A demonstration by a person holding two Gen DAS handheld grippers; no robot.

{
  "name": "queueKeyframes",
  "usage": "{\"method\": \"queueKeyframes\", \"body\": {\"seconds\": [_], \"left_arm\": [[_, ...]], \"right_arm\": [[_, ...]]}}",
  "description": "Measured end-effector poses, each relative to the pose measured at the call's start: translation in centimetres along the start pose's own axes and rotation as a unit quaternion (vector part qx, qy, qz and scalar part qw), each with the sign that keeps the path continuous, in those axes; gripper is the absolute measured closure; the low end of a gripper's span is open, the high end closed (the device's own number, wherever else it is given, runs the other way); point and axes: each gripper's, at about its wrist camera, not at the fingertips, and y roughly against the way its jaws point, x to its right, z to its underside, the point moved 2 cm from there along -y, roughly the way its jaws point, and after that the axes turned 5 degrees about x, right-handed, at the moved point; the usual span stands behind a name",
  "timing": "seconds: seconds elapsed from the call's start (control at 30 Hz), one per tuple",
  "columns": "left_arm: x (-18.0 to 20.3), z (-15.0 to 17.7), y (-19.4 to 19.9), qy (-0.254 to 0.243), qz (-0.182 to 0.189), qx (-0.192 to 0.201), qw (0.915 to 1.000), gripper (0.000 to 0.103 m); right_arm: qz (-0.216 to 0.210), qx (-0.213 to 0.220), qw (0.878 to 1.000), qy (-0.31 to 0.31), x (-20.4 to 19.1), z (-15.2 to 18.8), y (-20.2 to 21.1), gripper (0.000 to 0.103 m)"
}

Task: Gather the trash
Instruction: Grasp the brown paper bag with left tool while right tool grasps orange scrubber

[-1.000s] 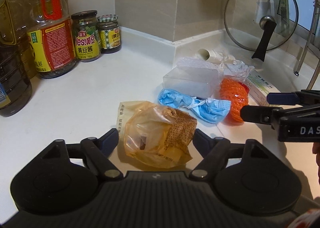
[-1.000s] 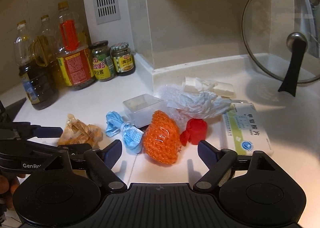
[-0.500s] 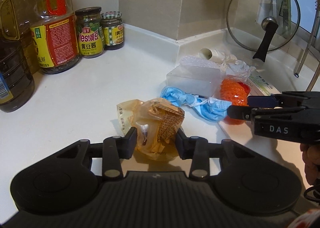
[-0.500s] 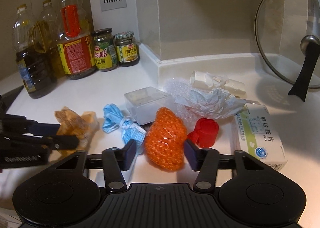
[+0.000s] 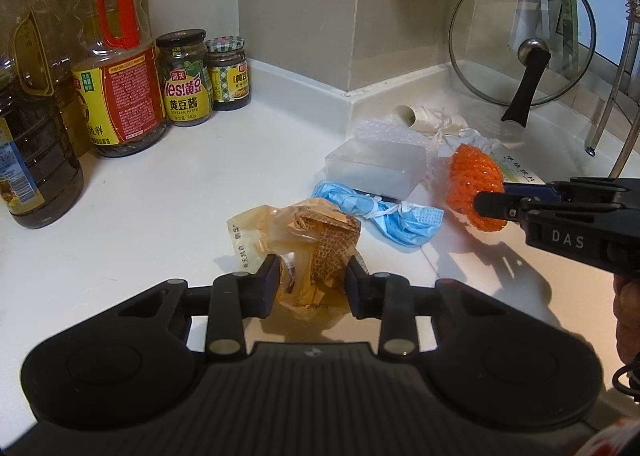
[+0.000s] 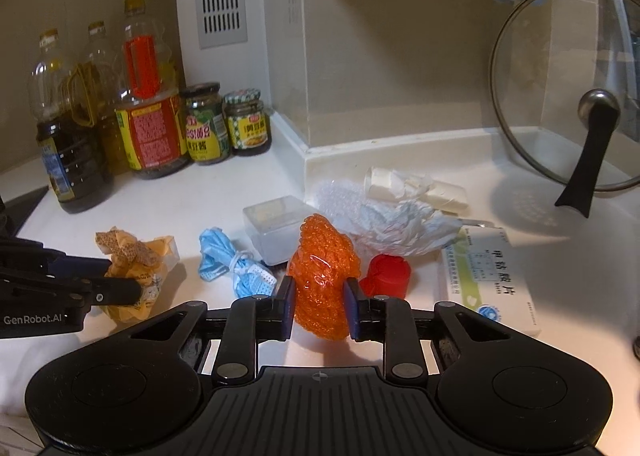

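My left gripper is shut on a crumpled yellow-brown plastic wrapper, squeezing it on the white counter. The wrapper also shows in the right wrist view. My right gripper is shut on an orange mesh ball, which also shows in the left wrist view. A crumpled blue face mask lies between the two items. A clear plastic box, bubble wrap, crumpled white paper, a red cap and a medicine box lie behind.
Oil bottles and two sauce jars stand at the back left against the wall. A glass pot lid leans at the back right. A raised counter step runs behind the trash.
Both grippers closed: the left around the yellow wrapper, the right around the orange mesh ball. Both were wide open a second ago.
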Motion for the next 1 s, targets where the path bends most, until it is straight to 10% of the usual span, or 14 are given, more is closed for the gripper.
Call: {"method": "queueKeyframes", "body": {"seconds": [0.67, 1.0], "left_arm": [[2.0, 0.9, 5.4, 0.013, -0.013, 0.026, 0.9995, 0.072], [1.8, 2.4, 9.5, 0.004, 0.039, 0.036, 0.9986, 0.072]], "right_arm": [[-0.018, 0.014, 1.0, -0.02, -0.1, 0.4, 6.4, 0.077], [0.009, 0.01, 0.998, -0.057, -3.2, 2.3, 11.4, 0.077]]}}
